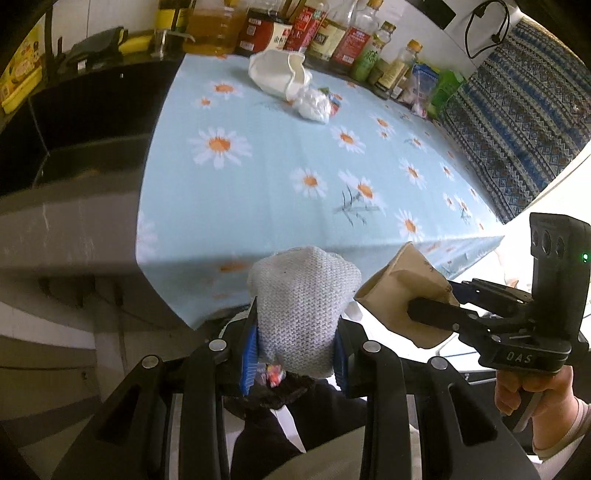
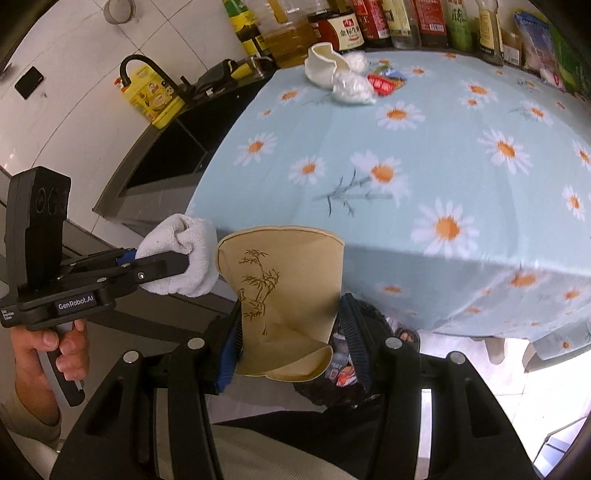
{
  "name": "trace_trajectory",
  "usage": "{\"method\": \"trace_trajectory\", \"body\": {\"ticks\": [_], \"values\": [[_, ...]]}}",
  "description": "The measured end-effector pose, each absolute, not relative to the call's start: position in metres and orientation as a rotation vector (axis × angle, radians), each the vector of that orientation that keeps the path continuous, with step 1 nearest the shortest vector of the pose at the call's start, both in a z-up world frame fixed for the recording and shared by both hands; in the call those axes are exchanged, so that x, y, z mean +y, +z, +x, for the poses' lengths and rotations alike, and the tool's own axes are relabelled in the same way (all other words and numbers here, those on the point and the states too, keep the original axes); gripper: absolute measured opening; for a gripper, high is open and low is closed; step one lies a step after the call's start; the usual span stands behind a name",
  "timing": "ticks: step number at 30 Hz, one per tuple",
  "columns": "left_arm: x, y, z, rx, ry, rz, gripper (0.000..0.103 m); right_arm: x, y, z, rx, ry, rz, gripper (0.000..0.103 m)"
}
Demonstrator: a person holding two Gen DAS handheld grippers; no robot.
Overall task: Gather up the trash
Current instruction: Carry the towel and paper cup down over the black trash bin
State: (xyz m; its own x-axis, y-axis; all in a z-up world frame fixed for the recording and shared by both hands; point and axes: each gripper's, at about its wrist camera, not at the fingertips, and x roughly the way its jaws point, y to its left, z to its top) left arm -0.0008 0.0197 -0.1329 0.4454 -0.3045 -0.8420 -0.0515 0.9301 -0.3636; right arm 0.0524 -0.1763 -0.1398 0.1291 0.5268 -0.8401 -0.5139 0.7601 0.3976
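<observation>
My left gripper [image 1: 295,332] is shut on a white knitted rag [image 1: 303,306], held in front of the table's near edge above a black trash bag [image 1: 273,391]; the gripper also shows in the right wrist view [image 2: 184,258] with the rag [image 2: 184,258]. My right gripper [image 2: 291,332] is shut on a crushed tan paper cup with a bamboo print [image 2: 284,291], over the bag [image 2: 343,373]; the gripper and its cup also show in the left wrist view [image 1: 428,306] [image 1: 399,291]. Far on the table lie a crushed white cup [image 1: 280,74] [image 2: 325,68], crumpled clear plastic [image 1: 314,105] [image 2: 351,88] and a red wrapper [image 2: 384,83].
The table carries a blue daisy tablecloth [image 1: 295,177] [image 2: 443,155]. Bottles and jars [image 1: 332,33] [image 2: 369,22] line its far edge. A dark sink counter [image 1: 92,122] [image 2: 166,155] stands at the left with a black faucet [image 2: 147,70]. A patterned blue cloth [image 1: 517,122] hangs at the right.
</observation>
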Motion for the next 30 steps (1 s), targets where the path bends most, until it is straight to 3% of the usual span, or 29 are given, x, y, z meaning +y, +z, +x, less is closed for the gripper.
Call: {"method": "trace_trajectory", "body": {"ticks": [30], "values": [[0.002,-0.256,-0.016,1.381,-0.147,-0.422,0.031,-0.179,-0.246,0.045,1.451,0.676,-0.017,0.051]]}}
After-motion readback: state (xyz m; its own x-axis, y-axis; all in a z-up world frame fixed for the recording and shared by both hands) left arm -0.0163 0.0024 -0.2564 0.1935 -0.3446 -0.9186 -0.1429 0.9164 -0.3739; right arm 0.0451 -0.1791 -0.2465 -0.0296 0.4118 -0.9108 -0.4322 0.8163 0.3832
